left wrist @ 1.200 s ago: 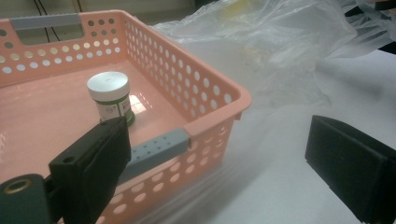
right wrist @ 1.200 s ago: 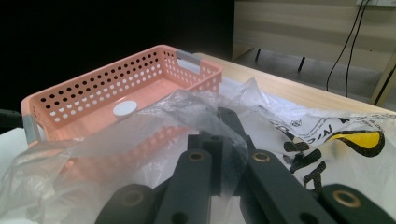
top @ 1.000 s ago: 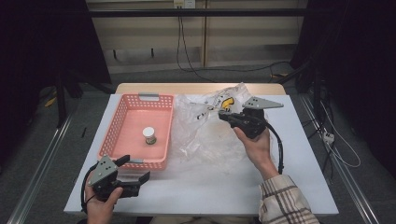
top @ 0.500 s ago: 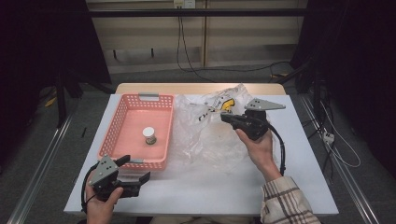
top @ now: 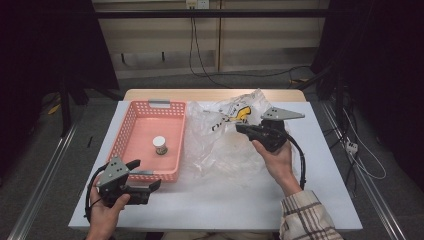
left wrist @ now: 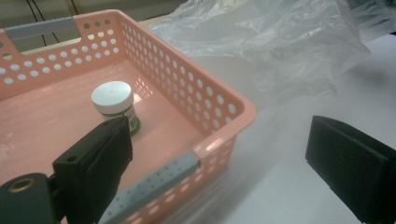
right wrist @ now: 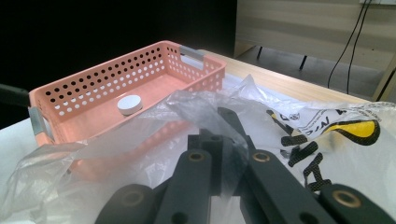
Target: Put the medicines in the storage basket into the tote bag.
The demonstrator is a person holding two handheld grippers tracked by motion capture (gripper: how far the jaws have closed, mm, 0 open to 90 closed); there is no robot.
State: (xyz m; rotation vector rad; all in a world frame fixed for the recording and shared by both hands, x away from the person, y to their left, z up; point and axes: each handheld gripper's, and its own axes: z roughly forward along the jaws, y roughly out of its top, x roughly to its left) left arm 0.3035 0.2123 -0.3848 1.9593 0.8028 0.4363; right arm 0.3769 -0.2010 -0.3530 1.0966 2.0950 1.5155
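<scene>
A clear plastic bag (top: 220, 145) with yellow and black print lies crumpled on the white table, right of a pink perforated basket (top: 131, 125). My right gripper (top: 241, 128) is shut on a fold of the bag's film near its top; in the right gripper view the film is pinched between the closed jaws (right wrist: 219, 126). A small jar (top: 160, 145) with a white lid stands upright in the basket. My left gripper (top: 145, 175) hovers open at the basket's near right corner. In the left gripper view its jaws (left wrist: 224, 163) straddle that corner, with the jar (left wrist: 114, 105) just beyond.
The table (top: 225, 200) has bare white surface in front of the bag and to its right. The basket (left wrist: 205, 100) has grey handles at both ends. Cables hang behind the table's far wooden edge. The bag (right wrist: 322, 121) spreads across the right half.
My left gripper has lifted slightly at the basket's near end. The right gripper and the bag have stayed put.
</scene>
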